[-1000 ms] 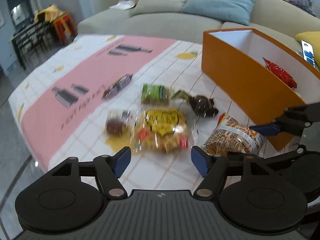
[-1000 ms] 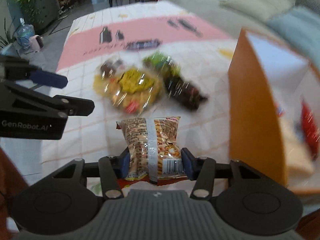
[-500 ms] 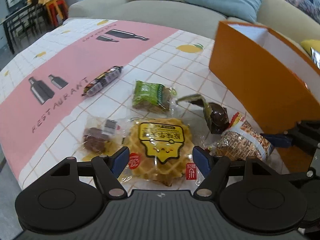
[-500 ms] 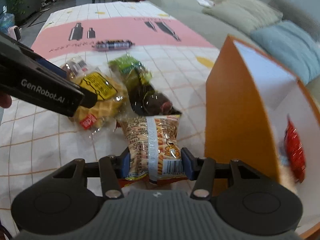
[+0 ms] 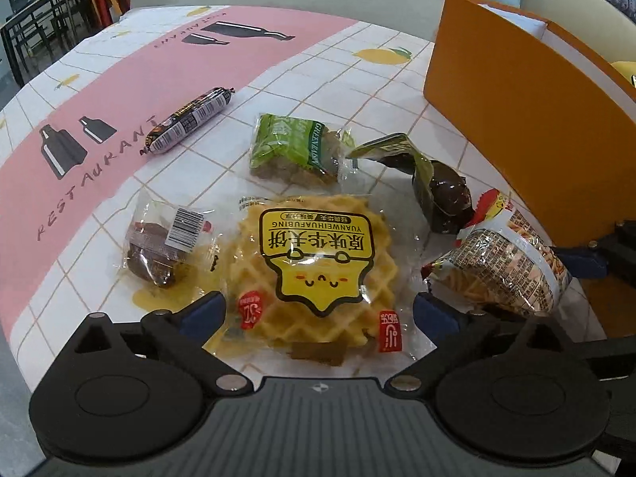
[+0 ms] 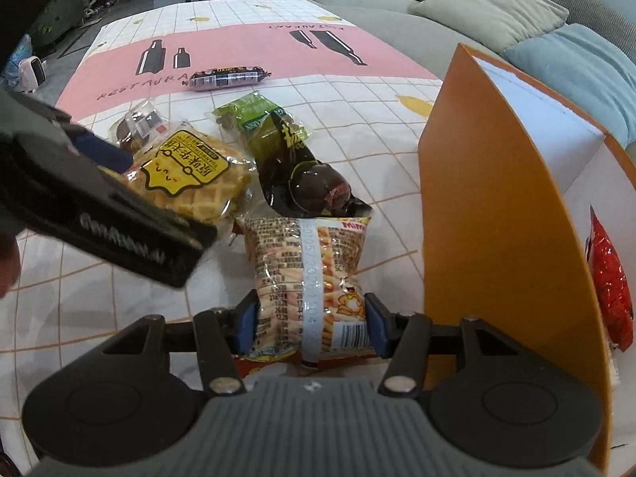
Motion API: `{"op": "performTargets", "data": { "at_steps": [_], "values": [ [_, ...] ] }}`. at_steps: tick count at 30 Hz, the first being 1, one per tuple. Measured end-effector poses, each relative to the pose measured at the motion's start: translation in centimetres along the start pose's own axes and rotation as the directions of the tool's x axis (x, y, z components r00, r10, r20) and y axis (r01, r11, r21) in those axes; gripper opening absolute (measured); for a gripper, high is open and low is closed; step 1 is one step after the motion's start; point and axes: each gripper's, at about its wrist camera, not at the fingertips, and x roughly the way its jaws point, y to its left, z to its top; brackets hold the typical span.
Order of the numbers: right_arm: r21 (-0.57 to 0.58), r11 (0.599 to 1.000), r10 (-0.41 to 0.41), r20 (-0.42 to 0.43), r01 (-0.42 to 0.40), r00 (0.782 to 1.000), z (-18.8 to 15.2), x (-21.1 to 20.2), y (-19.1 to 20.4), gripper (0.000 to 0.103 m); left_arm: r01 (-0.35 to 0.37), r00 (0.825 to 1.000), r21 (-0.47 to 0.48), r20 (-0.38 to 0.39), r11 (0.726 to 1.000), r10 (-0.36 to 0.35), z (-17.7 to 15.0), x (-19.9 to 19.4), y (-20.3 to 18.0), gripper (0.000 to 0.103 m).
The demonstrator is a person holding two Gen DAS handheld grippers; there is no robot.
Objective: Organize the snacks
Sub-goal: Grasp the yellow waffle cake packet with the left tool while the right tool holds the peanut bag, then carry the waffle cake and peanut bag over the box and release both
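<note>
Left claw [image 5: 318, 310] lower — wider — over waffle [image 5: 318, 262]

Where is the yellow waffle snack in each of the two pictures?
Left wrist view: the waffle pack lies low in the centre, between the left gripper's open jaws.
Right wrist view: waffle pack sits left of centre, partly behind the left gripper.
Shared landmark: the orange box on the right.

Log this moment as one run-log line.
left hand-held gripper: just opened wide, straddling waffle pack | right hand-held gripper: shut on stick-snack bag | orange box: red packet inside
</note>
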Motion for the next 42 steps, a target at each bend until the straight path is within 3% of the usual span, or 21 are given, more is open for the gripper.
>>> {"op": "performTargets", "data": {
  "at_steps": [11,13,25,31,42],
  "values": [
    [0.008,1.0,0.012,0.006,-0.012,1.0,-0.3,-0.1,0.0,0.053,-0.011,1.0,-0.01,0.027,1.0,0.011,0.0,-0.5,-0.6,0.102],
    [0.002,1.0,0.013,0.008,-0.013,1.0,-0.3,-0.1,0.1,0.053,-0.012,0.999,-0.029,0.037,1.0,0.013,0.0,-0.9,-0.4,0.092],
    [-0.012,0.999,0.05,0.018,-0.05,0.999,-0.5,-1.3,0.4,0.048,-0.064,0.996,-0.048,0.058,0.997,0.067,-1.1,-3.9,-1.6,0.067],
    [-0.016,0.997,0.077,0.05,-0.076,0.996,-0.8,-3.2,0.3,0.047,-0.059,0.995,-0.146,0.075,0.987,0.071,-1.8,-6.3,-1.1,0.061],
    [-0.024,0.995,0.099,0.115,-0.097,0.988,-1.5,-6.8,0.0,0.047,-0.079,0.986,-0.24,0.125,0.967,0.112,-4.0,-11.4,-1.6,0.053]
  ]
}}
